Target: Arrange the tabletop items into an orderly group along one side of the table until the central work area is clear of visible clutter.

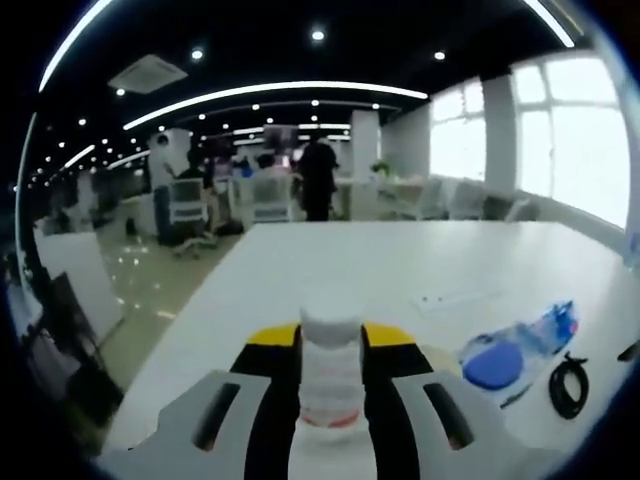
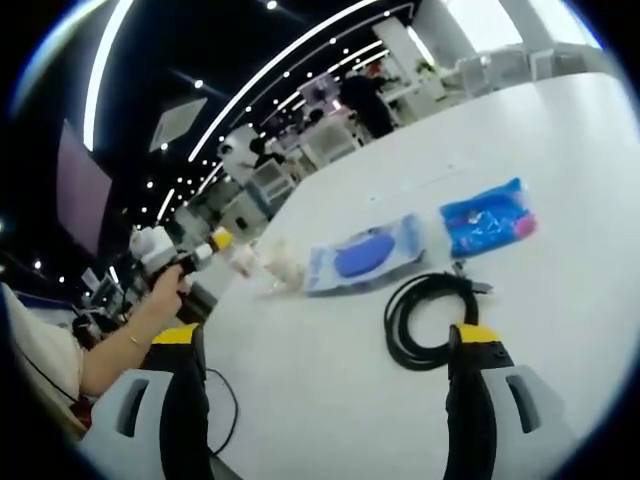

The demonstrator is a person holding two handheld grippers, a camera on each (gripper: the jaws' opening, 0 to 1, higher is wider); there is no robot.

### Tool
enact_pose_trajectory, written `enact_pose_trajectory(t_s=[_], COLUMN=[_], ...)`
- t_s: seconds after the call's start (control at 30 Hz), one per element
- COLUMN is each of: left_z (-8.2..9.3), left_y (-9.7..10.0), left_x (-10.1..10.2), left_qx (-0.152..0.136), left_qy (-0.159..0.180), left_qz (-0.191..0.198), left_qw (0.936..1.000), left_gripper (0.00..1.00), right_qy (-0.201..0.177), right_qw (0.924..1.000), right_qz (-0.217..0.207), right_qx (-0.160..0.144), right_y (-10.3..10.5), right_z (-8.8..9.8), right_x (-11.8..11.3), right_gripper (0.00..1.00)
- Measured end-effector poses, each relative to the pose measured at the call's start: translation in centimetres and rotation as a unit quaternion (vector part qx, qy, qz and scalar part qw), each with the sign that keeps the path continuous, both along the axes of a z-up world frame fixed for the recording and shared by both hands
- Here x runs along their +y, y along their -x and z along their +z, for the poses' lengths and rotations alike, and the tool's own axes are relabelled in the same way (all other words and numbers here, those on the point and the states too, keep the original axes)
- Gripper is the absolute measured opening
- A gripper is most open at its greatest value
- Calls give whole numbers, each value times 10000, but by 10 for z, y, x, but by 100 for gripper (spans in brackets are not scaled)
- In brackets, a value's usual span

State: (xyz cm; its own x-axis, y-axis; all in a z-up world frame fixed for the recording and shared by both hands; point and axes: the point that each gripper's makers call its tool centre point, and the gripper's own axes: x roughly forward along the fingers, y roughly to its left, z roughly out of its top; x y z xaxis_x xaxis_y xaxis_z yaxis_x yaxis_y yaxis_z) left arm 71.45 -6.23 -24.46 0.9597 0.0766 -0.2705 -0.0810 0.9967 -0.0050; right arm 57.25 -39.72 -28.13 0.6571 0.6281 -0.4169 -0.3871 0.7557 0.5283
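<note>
Slippage is the risk: the left hand-held gripper is clamped on a clear bottle above the tabletop edge. The right hand-held gripper, jaws apart, could snag the black cable at one o'clock.

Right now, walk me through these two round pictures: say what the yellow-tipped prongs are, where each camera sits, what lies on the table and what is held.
No robot here: a person holds a two-jaw grasping tool in each hand, and a fisheye camera rides on each, looking forward along the jaws.

In the left gripper view, the left tool has its yellow-tipped jaws closed on a clear plastic bottle, above a long white table in an office.

In the right gripper view, the right tool stands open and holds nothing. Its right jaw tip is over a coiled black cable. Beyond lie a clear pouch with a blue round item and a blue packet. At the left, the person's hand holds the other tool.
</note>
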Motion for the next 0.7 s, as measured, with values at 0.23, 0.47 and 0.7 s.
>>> enact_pose_trajectory(t_s=[0.23,0.47,0.7], left_z=[1,-3,1], left_y=[1,-3,3], left_x=[-2,-1,1], left_qx=[-18,157,179], left_qy=[-94,-386,-224], left_qz=[74,32,71], left_qw=[9999,9991,9996], left_gripper=[21,26,39], right_qy=[11,-1,-44], right_qw=[10000,10000,9999], right_qz=[47,14,-72], right_qx=[11,5,-86], right_y=[1,0,-3], right_z=[0,1,5], right_x=[1,-1,-5], right_gripper=[99,99,99])
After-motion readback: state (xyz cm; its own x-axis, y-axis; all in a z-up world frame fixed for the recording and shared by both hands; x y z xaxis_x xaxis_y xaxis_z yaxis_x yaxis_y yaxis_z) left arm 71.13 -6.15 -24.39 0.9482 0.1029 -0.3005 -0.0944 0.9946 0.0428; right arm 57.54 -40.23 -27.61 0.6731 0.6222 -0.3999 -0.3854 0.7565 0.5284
